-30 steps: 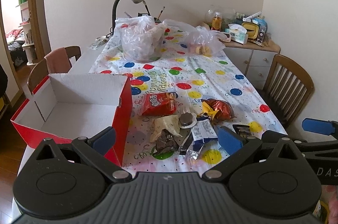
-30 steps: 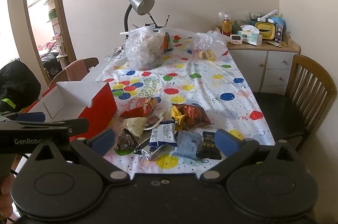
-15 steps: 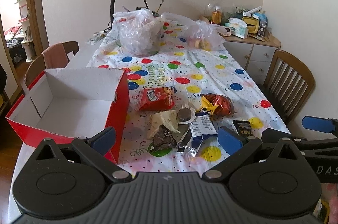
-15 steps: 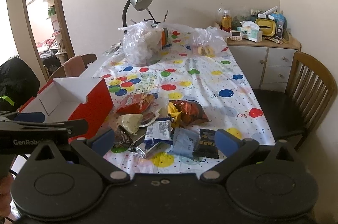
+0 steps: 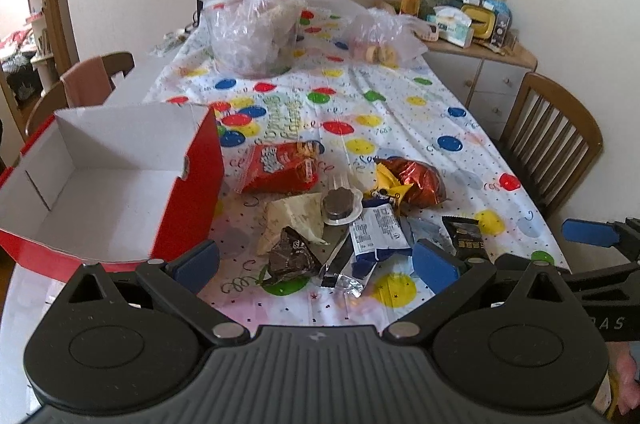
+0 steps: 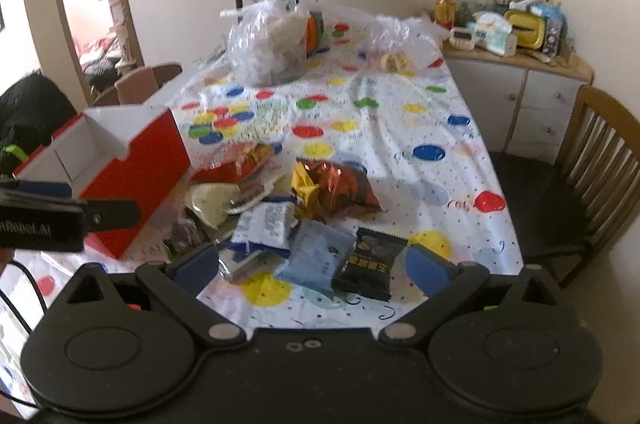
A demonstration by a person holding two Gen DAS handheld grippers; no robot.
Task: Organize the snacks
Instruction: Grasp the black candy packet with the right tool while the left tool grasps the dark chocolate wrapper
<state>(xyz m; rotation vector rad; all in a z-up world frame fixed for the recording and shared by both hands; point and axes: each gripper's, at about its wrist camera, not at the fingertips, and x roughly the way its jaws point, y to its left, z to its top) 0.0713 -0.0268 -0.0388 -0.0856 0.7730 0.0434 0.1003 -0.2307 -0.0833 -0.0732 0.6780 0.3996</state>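
Two grippers hang over my near edge of the table [image 5: 400, 96], and I see both spread wide with nothing between their fingers: the left gripper [image 5: 316, 260] above the dark wrappers, the right gripper [image 6: 312, 270] above the blue pouch [image 6: 316, 258] and black packet [image 6: 370, 264]. My red box [image 5: 104, 184] sits to the left of the snack pile [image 5: 340, 208], open on top, its white inside bare. None of the snacks lie in it; the red chip bag [image 5: 280, 166] is just beside its wall. Farther back I see a clear plastic bag [image 5: 252, 28] stuffed with pale wrappers, and a smaller bag [image 5: 380, 36] holding round biscuits.
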